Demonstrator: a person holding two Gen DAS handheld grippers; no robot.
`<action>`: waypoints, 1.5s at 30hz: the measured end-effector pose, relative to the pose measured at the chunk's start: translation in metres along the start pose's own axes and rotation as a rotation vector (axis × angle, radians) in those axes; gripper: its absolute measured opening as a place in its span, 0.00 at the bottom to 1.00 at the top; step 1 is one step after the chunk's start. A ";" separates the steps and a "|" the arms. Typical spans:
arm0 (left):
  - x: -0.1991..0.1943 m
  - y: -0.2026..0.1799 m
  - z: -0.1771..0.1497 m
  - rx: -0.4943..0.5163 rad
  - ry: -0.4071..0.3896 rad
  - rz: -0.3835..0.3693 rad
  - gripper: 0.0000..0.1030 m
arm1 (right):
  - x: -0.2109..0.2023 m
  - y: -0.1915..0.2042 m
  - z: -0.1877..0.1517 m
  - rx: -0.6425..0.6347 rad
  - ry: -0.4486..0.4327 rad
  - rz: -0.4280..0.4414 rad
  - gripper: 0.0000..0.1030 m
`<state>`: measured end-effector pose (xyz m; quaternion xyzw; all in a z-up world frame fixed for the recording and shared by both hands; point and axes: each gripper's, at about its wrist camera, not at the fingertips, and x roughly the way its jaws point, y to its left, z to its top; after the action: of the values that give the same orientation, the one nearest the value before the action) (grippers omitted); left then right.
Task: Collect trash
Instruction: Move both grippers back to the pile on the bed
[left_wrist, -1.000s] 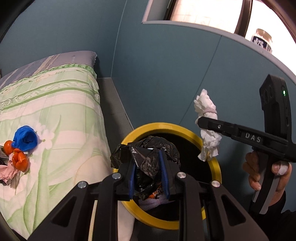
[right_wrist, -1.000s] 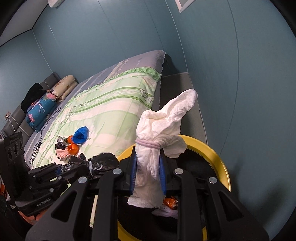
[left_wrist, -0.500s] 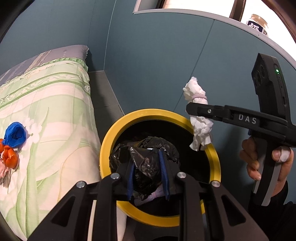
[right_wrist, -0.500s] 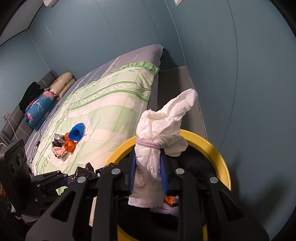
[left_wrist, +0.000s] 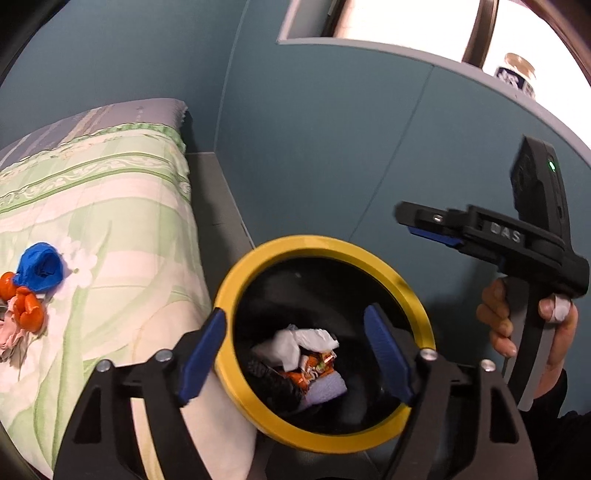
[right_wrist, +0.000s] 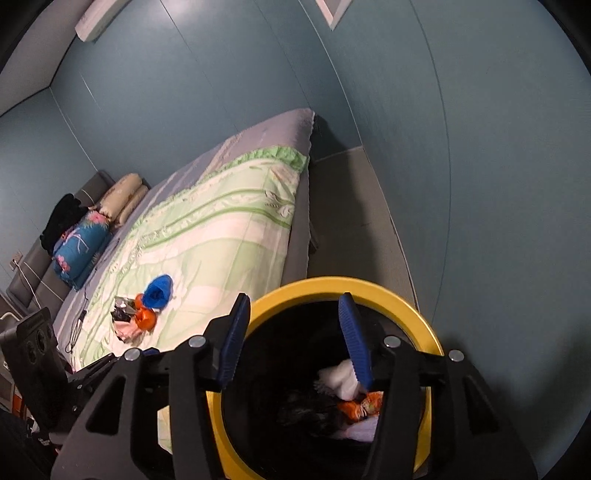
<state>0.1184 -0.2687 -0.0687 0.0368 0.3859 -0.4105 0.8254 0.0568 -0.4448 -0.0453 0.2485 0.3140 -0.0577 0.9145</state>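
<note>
Trash in the yellow-rimmed bin (left_wrist: 413, 295), both grippers over it w/ nothing held.

Inside the bin: white tissue wad (left_wrist: 295, 345), orange wrapper (left_wrist: 314, 369), black plastic and a pale lilac bit, all lying at the bottom. Left gripper (left_wrist: 295, 354) above the near rim, jaws opening wide, nothing between the blue pads. Right gripper (right_wrist: 291, 336) also above the bin, jaws opening, about half spread, empty; in the left view it sits at the right, a hand (left_wrist: 532, 332) on its grip. More trash left on the green bedspread (right_wrist: 221, 229), left of the bin: blue crumpled piece (right_wrist: 159, 291), orange bits (right_wrist: 144, 317), pink scrap, close together. Pillows at the far end of the bed.
</note>
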 end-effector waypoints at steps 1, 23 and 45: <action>-0.003 0.003 0.002 -0.007 -0.007 0.006 0.75 | -0.003 0.001 0.001 -0.003 -0.013 0.005 0.53; -0.082 0.114 0.019 -0.157 -0.181 0.299 0.92 | 0.000 0.096 0.014 -0.220 -0.095 0.148 0.73; -0.109 0.275 -0.039 -0.379 -0.156 0.484 0.92 | 0.157 0.233 0.003 -0.434 0.126 0.221 0.77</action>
<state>0.2488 -0.0012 -0.0935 -0.0585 0.3713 -0.1243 0.9183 0.2452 -0.2355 -0.0403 0.0822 0.3462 0.1272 0.9259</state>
